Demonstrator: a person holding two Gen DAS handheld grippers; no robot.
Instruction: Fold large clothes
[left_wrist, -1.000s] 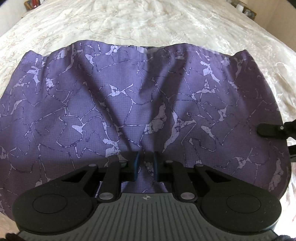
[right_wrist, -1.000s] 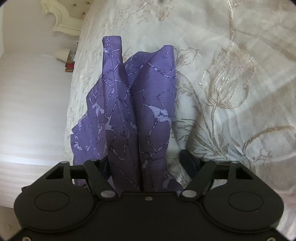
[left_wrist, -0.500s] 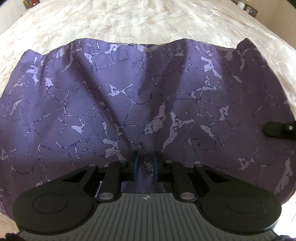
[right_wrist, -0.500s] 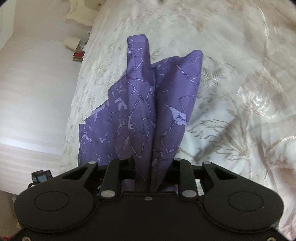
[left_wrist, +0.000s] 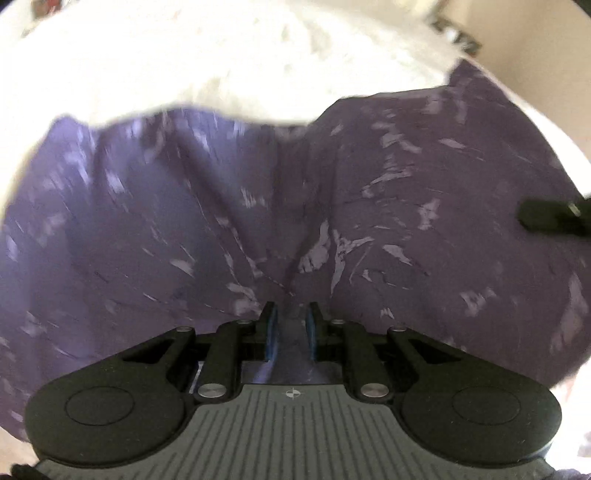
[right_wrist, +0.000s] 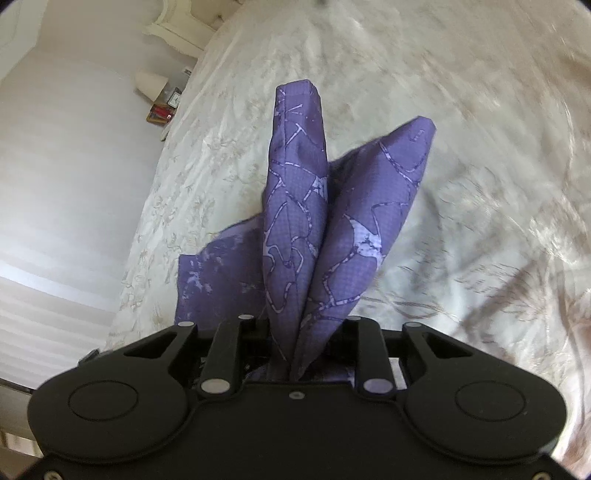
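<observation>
A bed (right_wrist: 461, 184) with a cream, flower-patterned cover fills both views. Over it hangs a large purple garment (left_wrist: 258, 206) with a pale crackle print, lifted clear of the bed along its near edge and spread wide across the left wrist view, its far edge sagging toward the cover. That view is blurred, so whether the far edge touches the bed is hard to tell.

The left gripper (left_wrist: 290, 328) is closed narrow on a pinch of the garment's near edge, roughly midway along it. The right gripper (right_wrist: 303, 354) is also clamped on cloth, with a bunched corner of the garment standing up out of it in two folds. Its dark finger tip shows at the garment's right end in the left wrist view.

So the garment's long axis runs side to side between the two grippers, and the free cloth lies forward of both, away from the person. Any fold, judging from this, carries the held edge forward over that hanging part.
</observation>
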